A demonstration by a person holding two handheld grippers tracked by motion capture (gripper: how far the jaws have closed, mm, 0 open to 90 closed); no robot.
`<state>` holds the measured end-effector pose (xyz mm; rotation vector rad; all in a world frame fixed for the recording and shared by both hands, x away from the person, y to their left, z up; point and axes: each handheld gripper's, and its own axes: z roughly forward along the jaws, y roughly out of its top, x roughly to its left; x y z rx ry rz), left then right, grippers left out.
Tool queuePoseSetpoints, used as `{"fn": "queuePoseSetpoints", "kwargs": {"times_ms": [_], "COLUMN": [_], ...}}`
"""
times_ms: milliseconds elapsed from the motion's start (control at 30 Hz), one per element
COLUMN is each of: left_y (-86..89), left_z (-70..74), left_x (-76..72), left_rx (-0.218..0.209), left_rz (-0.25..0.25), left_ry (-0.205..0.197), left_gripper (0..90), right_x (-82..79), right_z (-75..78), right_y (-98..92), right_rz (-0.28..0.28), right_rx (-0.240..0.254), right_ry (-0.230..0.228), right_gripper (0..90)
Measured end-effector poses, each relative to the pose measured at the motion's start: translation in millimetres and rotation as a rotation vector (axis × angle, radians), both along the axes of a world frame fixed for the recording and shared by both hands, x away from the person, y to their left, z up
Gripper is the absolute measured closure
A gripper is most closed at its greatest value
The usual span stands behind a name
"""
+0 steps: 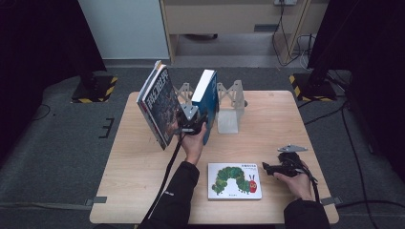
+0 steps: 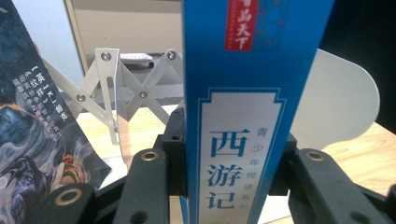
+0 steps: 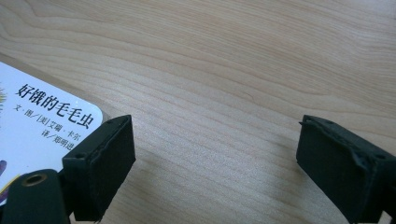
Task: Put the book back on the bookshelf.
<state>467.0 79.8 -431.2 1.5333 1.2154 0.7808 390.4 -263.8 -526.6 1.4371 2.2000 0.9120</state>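
My left gripper [image 2: 233,186] pinches the blue book [image 2: 243,116] upright by its spine, just in front of the white rack [image 1: 229,107]. If it tilts, it could knock the dark book [image 1: 157,105] leaning left of the rack. My right gripper [image 3: 215,154] rests spread wide and empty, well nearer me than the rack

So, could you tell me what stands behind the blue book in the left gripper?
Behind the blue book stands the white folding bookend rack, its lattice and rounded end plate showing. The middle of the rack is covered by the book.

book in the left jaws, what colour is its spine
Blue with a white title panel, on the book; clearest in the left gripper view.
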Motion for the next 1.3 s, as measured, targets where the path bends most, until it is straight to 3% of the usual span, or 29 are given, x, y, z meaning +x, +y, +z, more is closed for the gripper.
{"fn": "queuePoseSetpoints", "kwargs": {"times_ms": [267,433,533,733,933,1100,1300], "left_y": [-2.1,-1.5,-1.0,6.3,1.5,-4.9,-12.5], "left_z": [1.7,-0.8,-2.3,-8.4,-3.1,-2.1,-2.6], "left_x": [10.7,9.7,3.2,-10.4,-6.7,-2.8,-1.6], "left_rx": [0.017,0.036,0.055,0.035,0.015,0.008,0.02], "left_rz": [0.004,-0.06,-0.074,-0.1,-0.079,-0.07,-0.096], "left_ry": [0.009,-0.005,-0.012,-0.007,0.031,0.03,0.008], "left_gripper": [60.2,56.6,54.9,56.9,57.8,57.1,53.7], "right_x": [0.0,0.0,-0.2,-0.6,-0.1,-0.1,-0.1], "right_z": [0.1,0.0,0.3,0.3,0.1,0.3,0.7], "right_y": [-0.1,0.0,-0.3,0.7,0.6,0.3,0.6], "right_rz": [-0.002,0.001,0.001,0.006,0.005,0.008,0.005], "right_rx": [0.005,0.002,0.003,-0.001,0.0,0.001,0.005], "right_ry": [0.001,0.001,0.0,0.008,0.004,0.001,0.002], "right_gripper": [11.9,11.9,11.9,11.9,12.0,12.0,12.0]}}
